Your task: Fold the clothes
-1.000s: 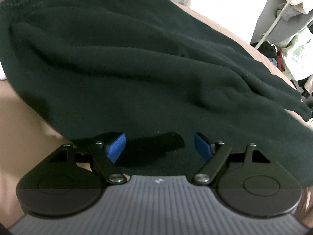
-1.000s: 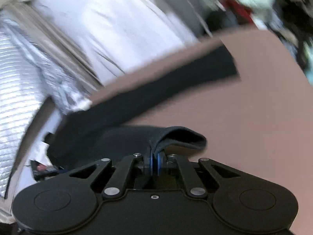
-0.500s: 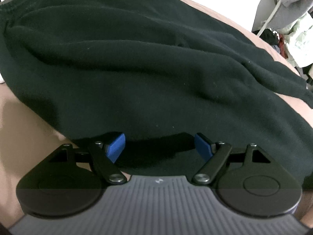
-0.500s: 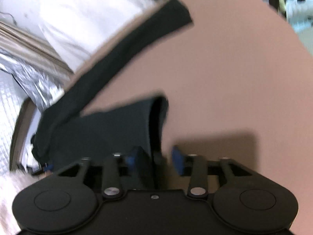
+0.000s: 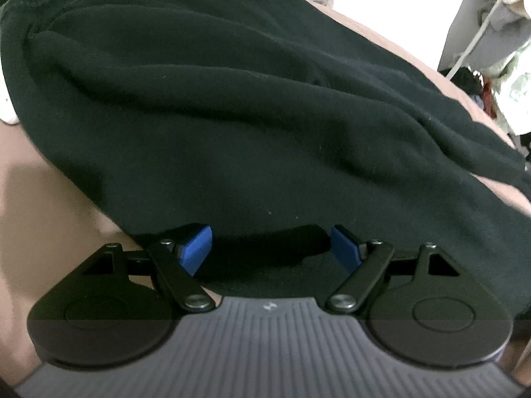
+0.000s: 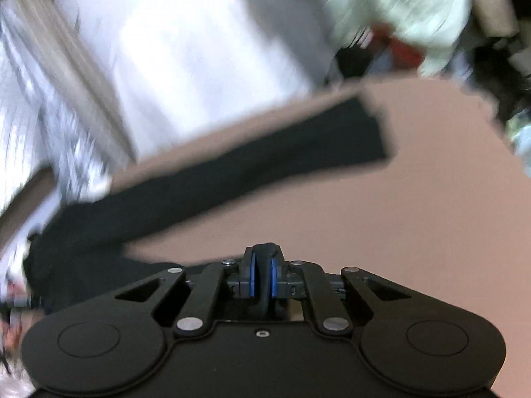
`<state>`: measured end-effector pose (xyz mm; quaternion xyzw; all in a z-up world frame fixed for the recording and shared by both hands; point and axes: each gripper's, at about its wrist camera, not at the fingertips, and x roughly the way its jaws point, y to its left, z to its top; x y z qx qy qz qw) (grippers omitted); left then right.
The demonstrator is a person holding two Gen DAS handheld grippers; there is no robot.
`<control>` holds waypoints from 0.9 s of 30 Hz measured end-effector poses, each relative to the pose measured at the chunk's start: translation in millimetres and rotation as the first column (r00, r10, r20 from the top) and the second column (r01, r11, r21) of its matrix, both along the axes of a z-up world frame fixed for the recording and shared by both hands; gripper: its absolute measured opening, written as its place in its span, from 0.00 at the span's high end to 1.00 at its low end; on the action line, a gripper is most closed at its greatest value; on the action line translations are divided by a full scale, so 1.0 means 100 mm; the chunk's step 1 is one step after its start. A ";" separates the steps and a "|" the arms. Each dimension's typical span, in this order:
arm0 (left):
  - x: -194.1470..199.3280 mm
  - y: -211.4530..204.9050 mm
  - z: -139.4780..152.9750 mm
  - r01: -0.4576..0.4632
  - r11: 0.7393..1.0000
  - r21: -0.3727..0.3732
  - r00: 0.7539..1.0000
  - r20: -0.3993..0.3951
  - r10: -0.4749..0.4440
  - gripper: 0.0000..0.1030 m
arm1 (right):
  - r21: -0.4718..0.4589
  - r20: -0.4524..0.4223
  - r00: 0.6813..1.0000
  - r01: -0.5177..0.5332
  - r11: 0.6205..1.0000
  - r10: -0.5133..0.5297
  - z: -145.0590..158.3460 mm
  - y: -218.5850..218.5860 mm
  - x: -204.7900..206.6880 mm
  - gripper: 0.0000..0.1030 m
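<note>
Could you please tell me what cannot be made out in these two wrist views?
- Left wrist view: the black fleece garment runs past the top and right edges, so its type and outline stay unknown.
- Right wrist view: motion blur smears the pale clothes pile behind the brown surface.
- Right wrist view: the right gripper hides how much fabric it pinches.

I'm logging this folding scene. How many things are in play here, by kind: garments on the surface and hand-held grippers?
Dark garment: 1
Hand-held grippers: 2, left, right
Total: 3
</note>
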<state>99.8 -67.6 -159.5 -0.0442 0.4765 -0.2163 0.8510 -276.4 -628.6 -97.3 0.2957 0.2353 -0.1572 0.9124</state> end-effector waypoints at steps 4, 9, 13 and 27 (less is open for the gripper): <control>0.04 -0.04 -0.05 0.012 1.000 -0.003 1.000 -0.013 -0.012 0.21 | -0.042 -0.149 0.989 0.007 0.999 -0.014 -0.10 -0.03 -0.07 0.92; 0.01 -0.17 -0.07 0.051 0.997 0.051 0.999 0.010 -0.052 0.17 | -0.058 -0.328 0.943 0.029 0.998 -0.046 -0.26 -0.05 0.39 0.80; -0.03 -0.17 -0.04 0.070 0.997 0.042 0.997 0.024 -0.071 0.17 | -0.080 -0.298 0.934 0.181 0.980 -0.197 0.03 -0.24 0.54 0.60; 0.50 -1.93 0.70 0.189 0.981 -0.037 0.970 0.160 -0.181 0.18 | 0.576 -0.215 0.962 0.265 0.773 -0.170 0.21 -0.40 2.07 0.39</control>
